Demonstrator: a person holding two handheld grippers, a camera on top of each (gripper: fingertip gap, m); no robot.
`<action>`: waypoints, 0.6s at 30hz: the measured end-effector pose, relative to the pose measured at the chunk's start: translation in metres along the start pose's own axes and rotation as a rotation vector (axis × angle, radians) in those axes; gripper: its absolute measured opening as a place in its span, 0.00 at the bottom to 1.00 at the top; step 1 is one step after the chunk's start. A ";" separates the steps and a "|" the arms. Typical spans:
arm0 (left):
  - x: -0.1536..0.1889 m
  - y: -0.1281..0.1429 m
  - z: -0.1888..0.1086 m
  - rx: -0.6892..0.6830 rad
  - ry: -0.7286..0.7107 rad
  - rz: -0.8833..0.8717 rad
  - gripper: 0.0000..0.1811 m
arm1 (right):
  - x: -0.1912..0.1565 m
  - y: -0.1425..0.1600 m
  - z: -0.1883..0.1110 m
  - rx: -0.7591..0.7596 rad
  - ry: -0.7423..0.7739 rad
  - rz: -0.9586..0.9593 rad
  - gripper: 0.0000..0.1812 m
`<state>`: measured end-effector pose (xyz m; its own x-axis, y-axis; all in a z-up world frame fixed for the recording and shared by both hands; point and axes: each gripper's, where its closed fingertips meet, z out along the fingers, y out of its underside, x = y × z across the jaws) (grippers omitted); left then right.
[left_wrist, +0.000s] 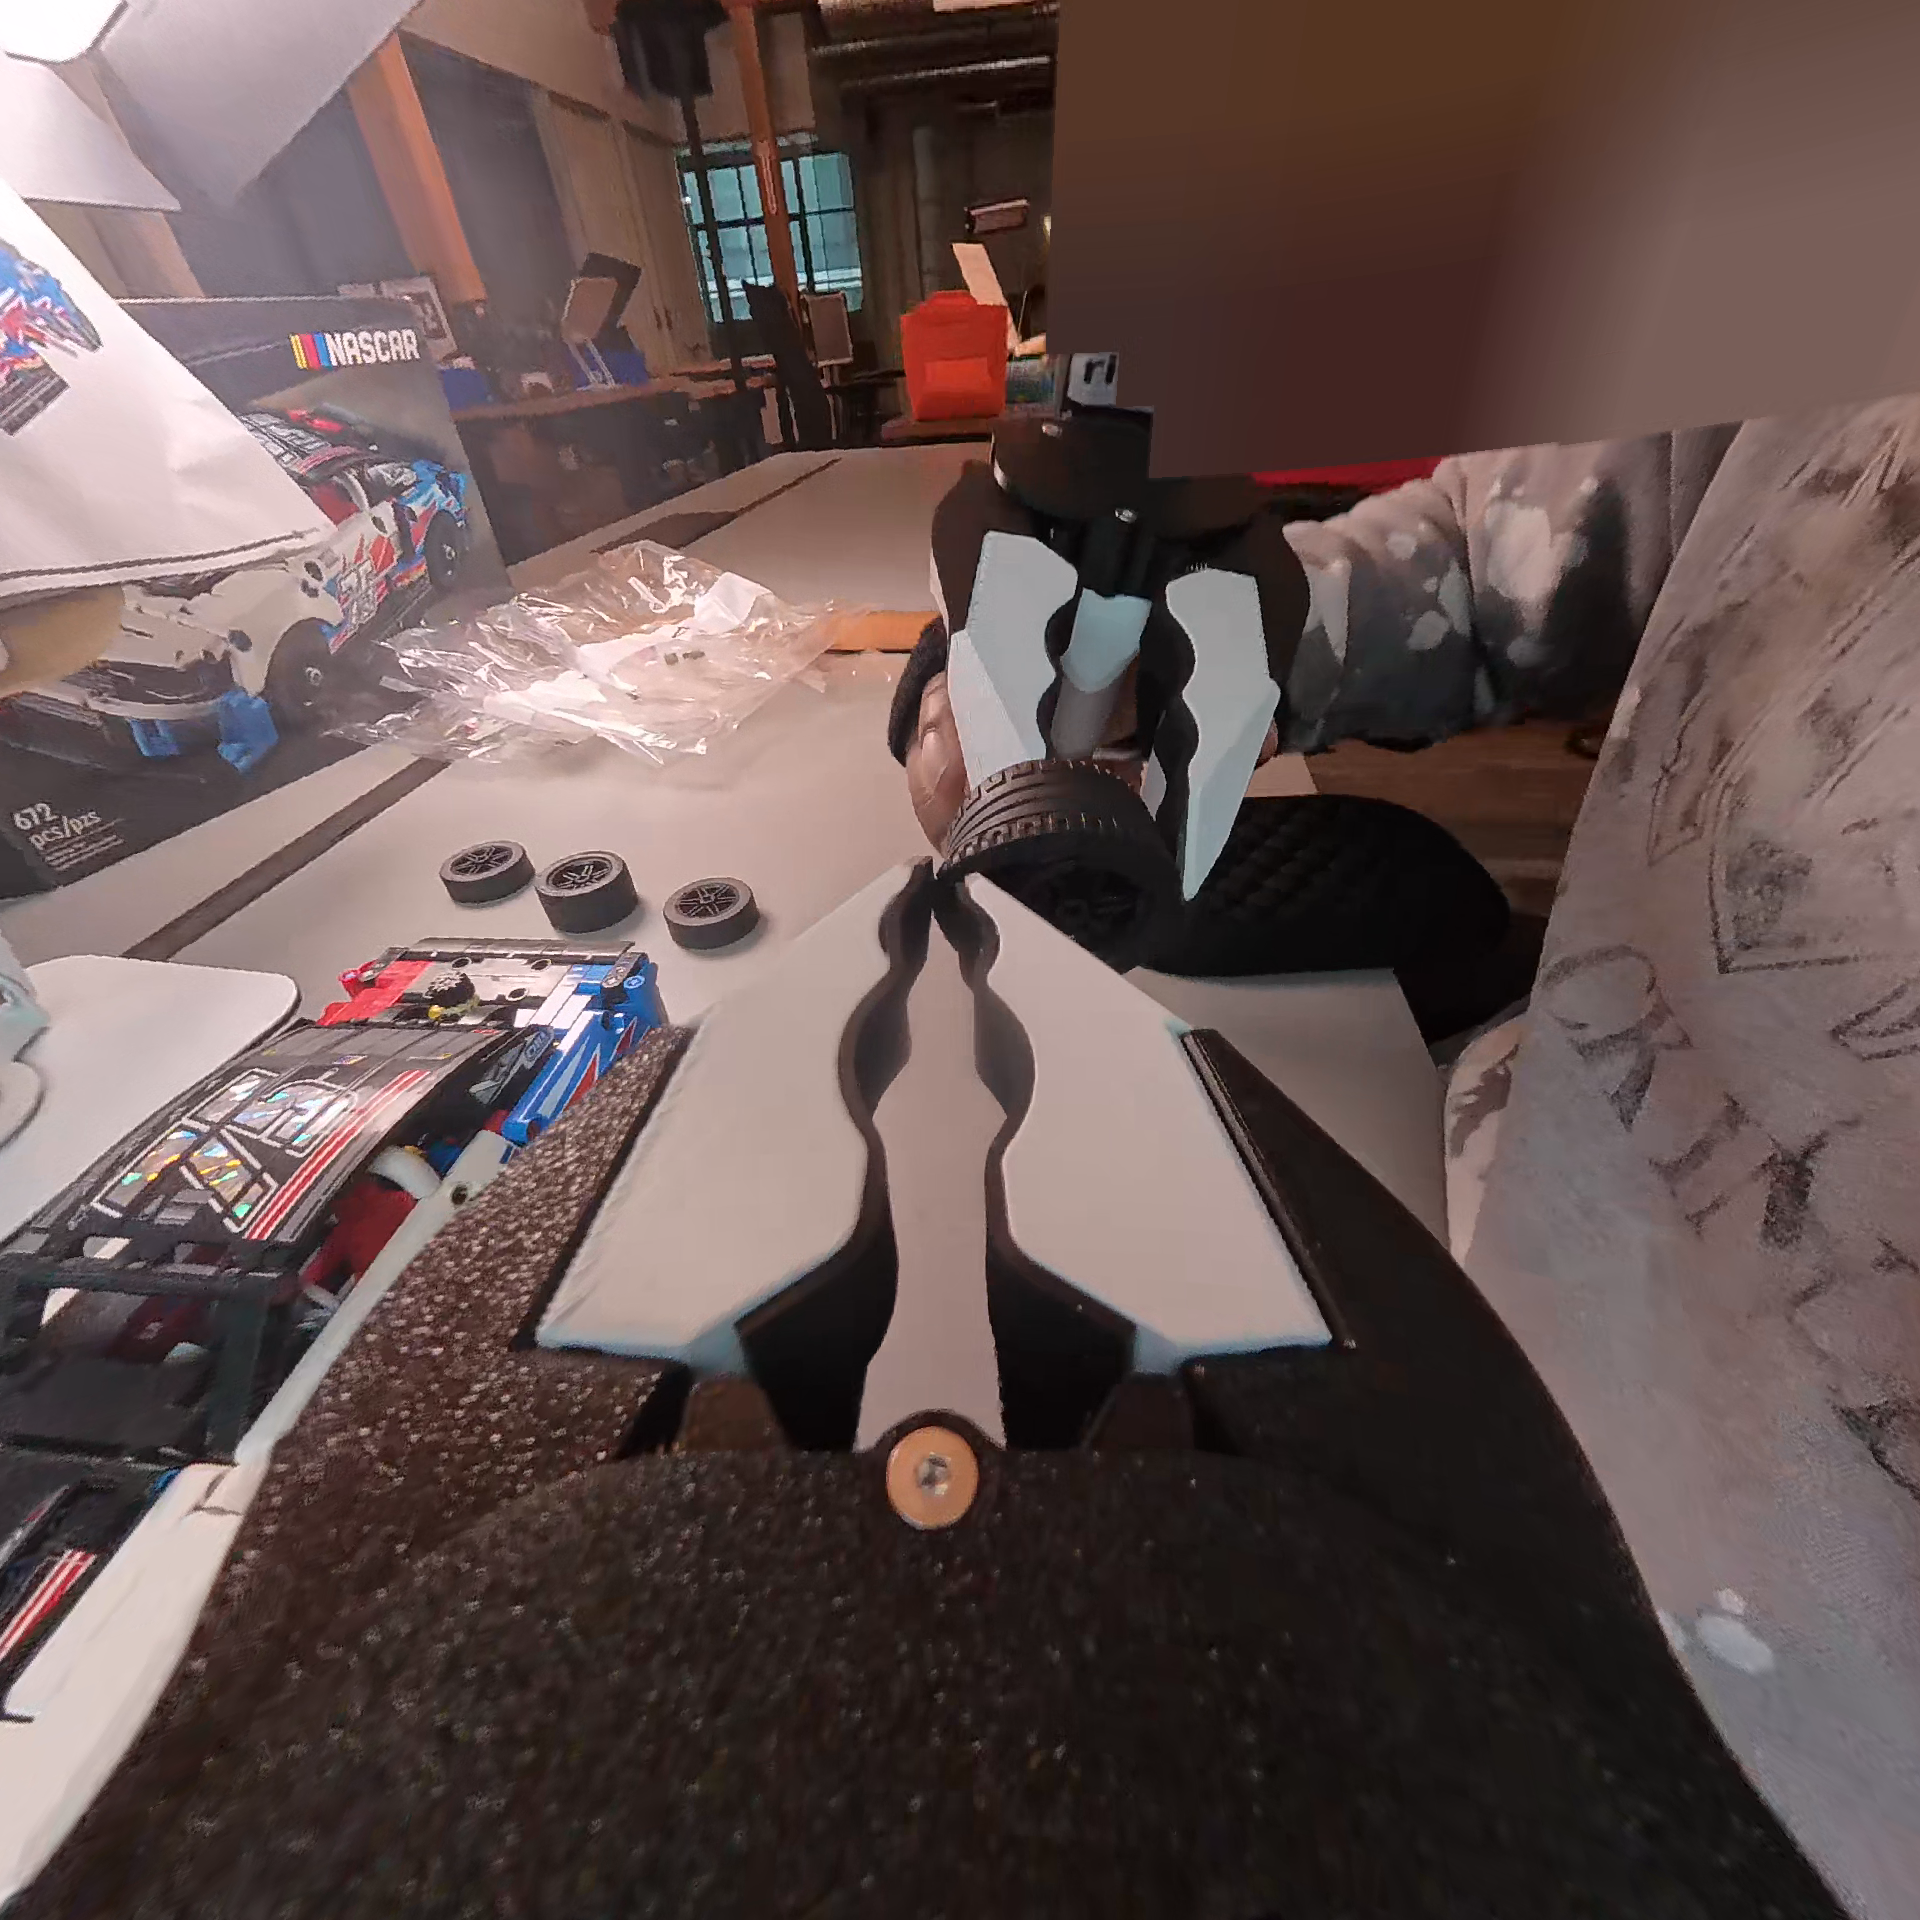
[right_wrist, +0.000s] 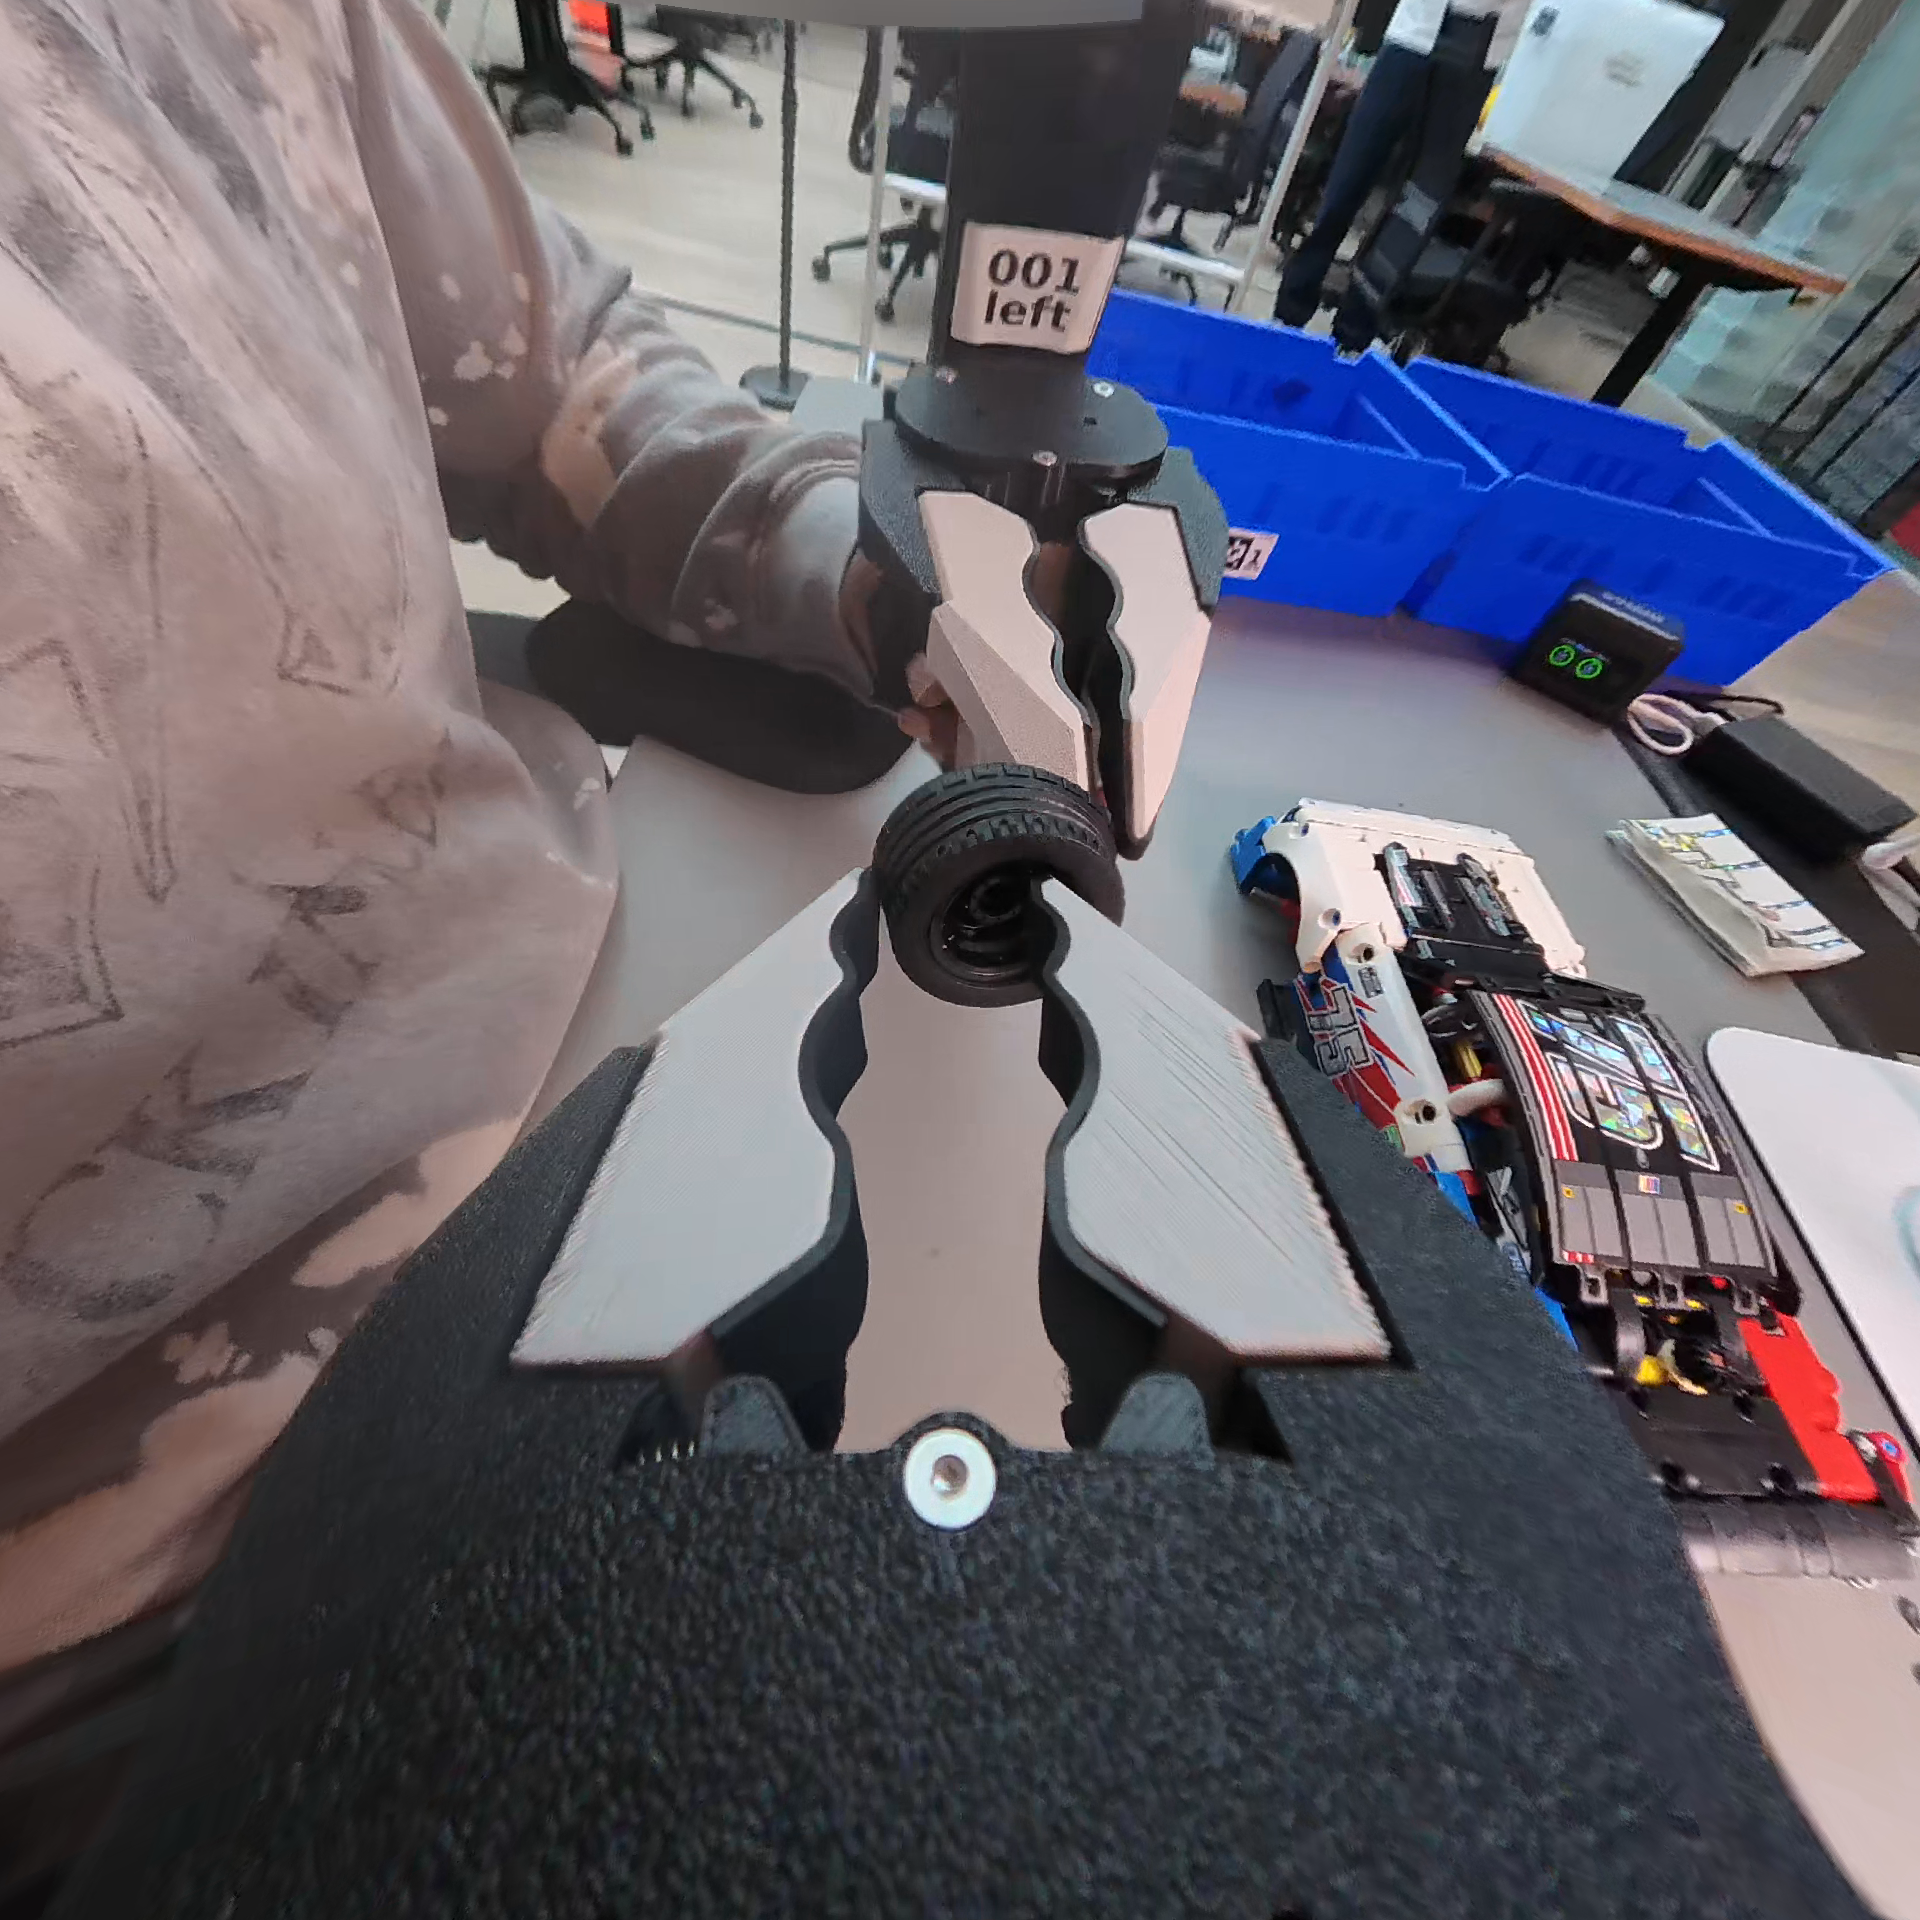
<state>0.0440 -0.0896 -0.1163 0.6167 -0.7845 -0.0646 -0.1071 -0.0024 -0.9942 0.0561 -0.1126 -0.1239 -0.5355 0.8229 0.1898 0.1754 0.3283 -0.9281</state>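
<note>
My right gripper (right_wrist: 956, 888) is shut on a black toy wheel (right_wrist: 977, 831) with a ribbed rubber tyre and holds it above the grey table (right_wrist: 1403, 727). My left gripper (left_wrist: 935, 878) is shut. Its tips touch the edge of the tyre (left_wrist: 1049, 821); I cannot tell whether they pinch the rubber. In the left wrist view the right gripper (left_wrist: 1086, 842) comes down from above with the wheel between its fingers. In the right wrist view the left gripper (right_wrist: 1112, 821) reaches the tyre's right edge from above.
Three loose wheels (left_wrist: 585, 888) lie on the table beside a partly built toy race car (right_wrist: 1558, 1122), which also shows in the left wrist view (left_wrist: 364, 1091). The set's box (left_wrist: 312, 540), a clear plastic bag (left_wrist: 603, 665), blue bins (right_wrist: 1455, 499) and a sticker sheet (right_wrist: 1725, 894) surround them. Less than 4 cm separates the two grippers' tips.
</note>
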 end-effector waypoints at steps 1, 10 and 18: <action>0.000 -0.003 -0.001 0.019 0.008 -0.028 0.02 | 0.001 -0.003 -0.001 0.041 0.008 0.013 0.15; 0.001 -0.008 -0.008 0.096 0.202 -0.413 0.13 | -0.005 -0.019 -0.019 0.361 -0.157 0.297 0.05; -0.005 0.002 -0.004 0.051 0.117 -0.389 0.02 | 0.009 -0.007 -0.012 0.342 -0.200 0.504 0.12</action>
<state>0.0372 -0.0883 -0.1174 0.5107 -0.7961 0.3247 0.1575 -0.2847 -0.9456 0.0602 -0.1019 -0.1123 -0.6061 0.7243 -0.3288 0.1897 -0.2698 -0.9440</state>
